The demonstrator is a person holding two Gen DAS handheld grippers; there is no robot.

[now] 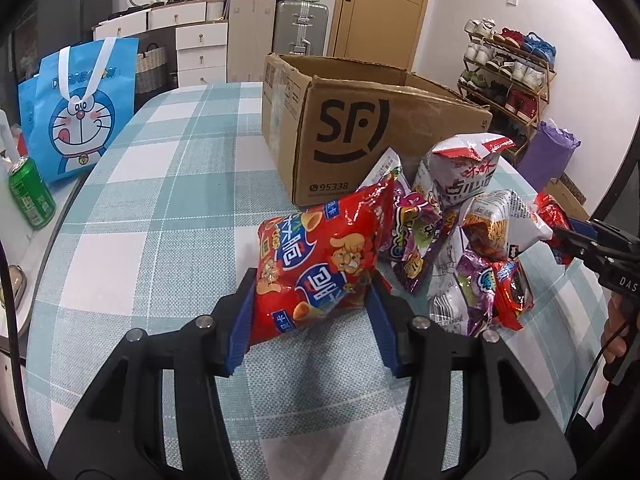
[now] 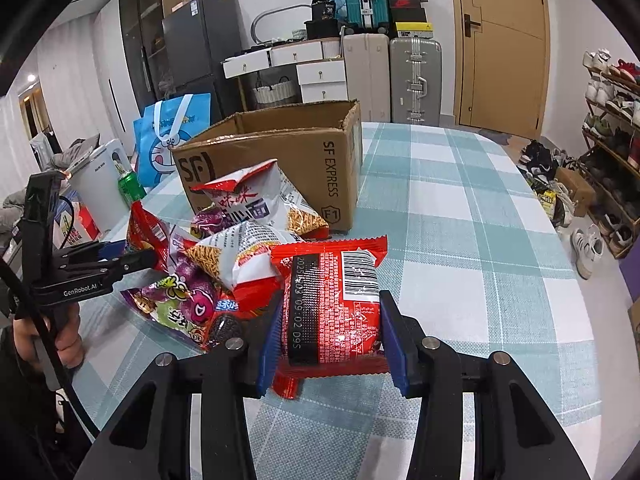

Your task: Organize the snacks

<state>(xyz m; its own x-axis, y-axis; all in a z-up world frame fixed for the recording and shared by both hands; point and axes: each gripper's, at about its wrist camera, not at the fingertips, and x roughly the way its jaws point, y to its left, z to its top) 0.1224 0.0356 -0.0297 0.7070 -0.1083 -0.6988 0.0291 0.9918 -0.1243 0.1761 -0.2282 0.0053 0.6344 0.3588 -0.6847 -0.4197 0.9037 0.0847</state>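
Both tongs are loaded: the left gripper point(image 1: 312, 304) pinches a red chip bag point(image 1: 316, 264) at frame centre, the right gripper point(image 2: 332, 340) clamps a red packet point(image 2: 332, 304). The open cardboard box point(image 1: 360, 128) stands directly beyond, nearer the left.

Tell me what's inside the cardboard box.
Only the bare inner walls of the cardboard box show above its rim; no snack is visible inside. Its floor is hidden by the near walls in both views.
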